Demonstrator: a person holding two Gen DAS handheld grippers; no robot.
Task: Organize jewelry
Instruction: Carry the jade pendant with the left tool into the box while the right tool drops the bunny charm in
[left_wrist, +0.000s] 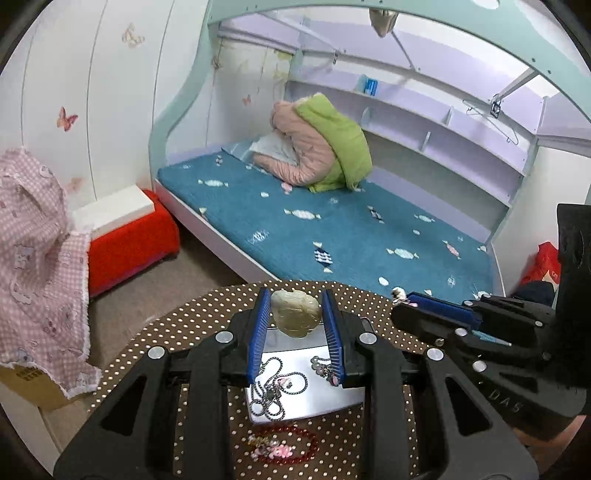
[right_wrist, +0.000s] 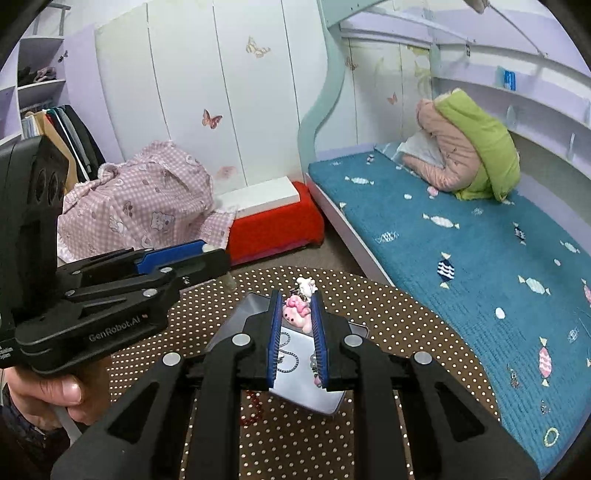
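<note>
My left gripper (left_wrist: 295, 314) is shut on a pale green jade pendant (left_wrist: 295, 312) and holds it above a shiny silver tray (left_wrist: 317, 398). In the tray lie a silver chain (left_wrist: 275, 391) and a small beaded piece (left_wrist: 325, 367). A red bead bracelet (left_wrist: 288, 446) with a pink charm lies on the dotted brown table (left_wrist: 173, 332) in front of the tray. My right gripper (right_wrist: 295, 310) is shut on a pink cartoon charm (right_wrist: 296, 313) above the tray (right_wrist: 306, 397). The right gripper also shows in the left wrist view (left_wrist: 410, 299), to the right.
A bed with a blue rug (left_wrist: 332, 221) and a pink and green jacket (left_wrist: 321, 147) lies behind the table. A red stool with a white box (left_wrist: 125, 240) stands on the floor at left. A pink checked cloth (left_wrist: 33, 258) hangs at far left.
</note>
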